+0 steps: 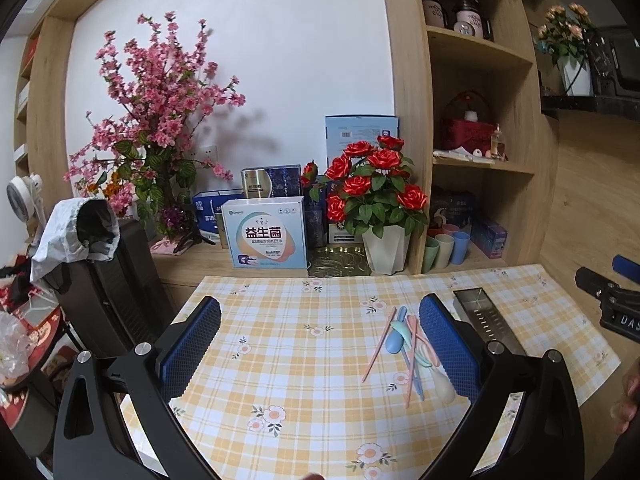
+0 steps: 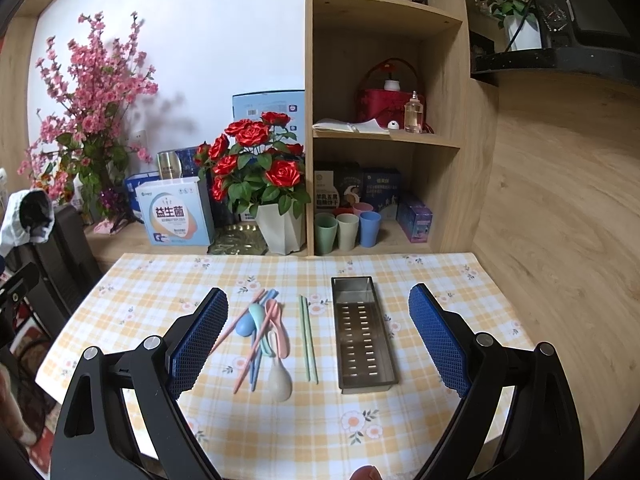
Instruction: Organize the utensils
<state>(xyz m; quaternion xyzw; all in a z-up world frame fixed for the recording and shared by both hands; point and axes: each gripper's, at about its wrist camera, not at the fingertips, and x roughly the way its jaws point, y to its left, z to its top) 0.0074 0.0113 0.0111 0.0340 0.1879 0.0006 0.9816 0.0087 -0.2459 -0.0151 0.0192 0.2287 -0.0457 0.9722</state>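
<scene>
A loose pile of pastel spoons and chopsticks lies on the checked tablecloth, seen also as the utensil pile in the left wrist view. A green pair of chopsticks lies apart, just left of a perforated steel tray, which is empty. The steel tray is partly hidden behind my left gripper's right finger. My right gripper hovers open above the table, spanning the pile and tray. My left gripper is open too, with the pile near its right finger.
A white pot of red roses, a box with Chinese print and pastel cups stand behind the cloth. Shelving rises at the back right. A black chair with draped cloth is at the left.
</scene>
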